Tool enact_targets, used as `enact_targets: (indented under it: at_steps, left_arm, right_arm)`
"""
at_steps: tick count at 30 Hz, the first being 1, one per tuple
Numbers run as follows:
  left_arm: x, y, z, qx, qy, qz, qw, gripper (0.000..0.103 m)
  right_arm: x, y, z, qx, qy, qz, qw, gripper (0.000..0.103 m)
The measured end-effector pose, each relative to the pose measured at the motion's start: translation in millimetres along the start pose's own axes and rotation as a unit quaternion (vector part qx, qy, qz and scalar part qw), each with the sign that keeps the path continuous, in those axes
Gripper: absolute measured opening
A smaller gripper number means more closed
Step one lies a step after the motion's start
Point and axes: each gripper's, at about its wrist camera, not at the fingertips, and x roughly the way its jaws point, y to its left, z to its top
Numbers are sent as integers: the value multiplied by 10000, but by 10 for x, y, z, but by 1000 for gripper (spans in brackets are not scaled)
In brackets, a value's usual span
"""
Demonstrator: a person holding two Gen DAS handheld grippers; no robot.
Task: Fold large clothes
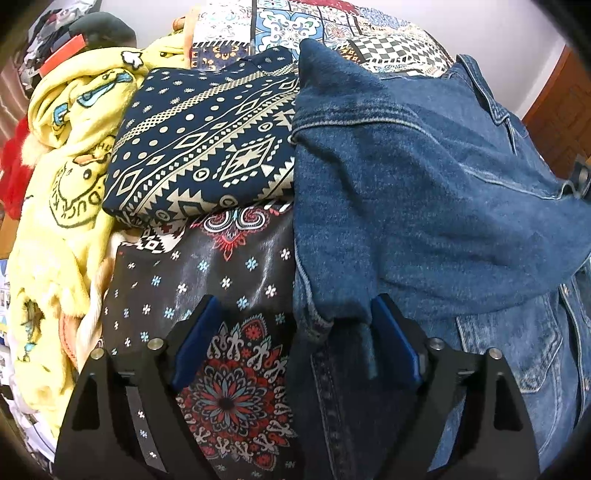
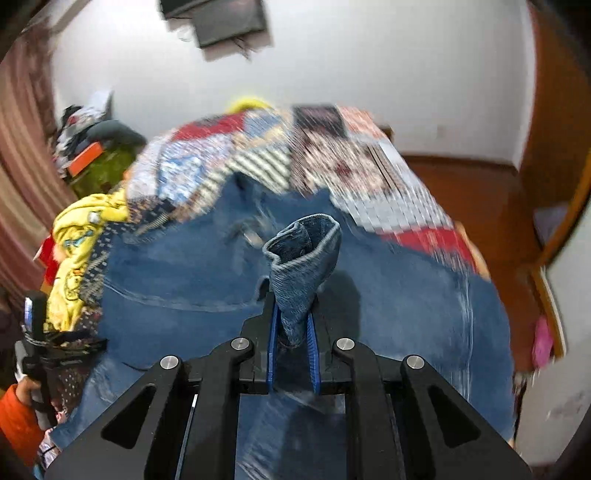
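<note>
Your right claw (image 2: 291, 328) is clenched on the jacket (image 1: 424, 177) cuff (image 2: 303, 254), lifting the sleeve for folding; your left claw (image 1: 295, 332) is spread wide over the jacket's edge on the bed (image 1: 295, 22).

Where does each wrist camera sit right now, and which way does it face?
Left wrist: above the bed, looking down at the denim jacket and a folded navy patterned garment; the left gripper is open.
Right wrist: facing the wall, right gripper shut on the jacket's cuff.
Shared: jacket, yellow blanket, patchwork bedspread.
</note>
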Motion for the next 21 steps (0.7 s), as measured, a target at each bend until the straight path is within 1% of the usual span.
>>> enact_targets:
  at_steps: [5,7,9,11,12,13,15,17,19,21]
  left_arm:
    - [-2,-10,-78,186,84,95,9997,89]
    - [-34,-28,-106,258,68,173,9995,89]
    - [-69,-44,-121,283,75,243,9993,89]
    - [-117,-66,-125,327,77,321,9989,89]
    - [-146,-83,-121,360,59,348,9987,89]
    - [-207,-117,-125,425,-8,374,9984,89]
    - [-323,-193,-121,555,-151,398,9976,89]
    - [-473,-305,-112,751,-317,410,9958,89]
    - [-614,-430,-77,933,-489,373,9937,89]
    - [-749,-584,-20,1095,-669,304,9913,89]
  right_arm:
    - [171,-219,-301,347,427,-73,9985,12]
    - [161,-273,-332,432,439,-169,9980,12]
    - [133,-343,-331,526,526,-95,9972,13]
    - [115,-371,-348,474,556,-193,9971,16]
    - [105,-360,-360,362,593,-364,9969,23]
    - [87,-363,-393,281,624,-503,9964,26]
    - [42,-388,-427,156,639,-862,9941,47]
    - [-23,-420,-439,112,565,-1050,9928,57]
    - [-127,-471,-436,125,471,-1081,9929,61]
    - [-235,-553,-419,214,408,-1054,9934,68]
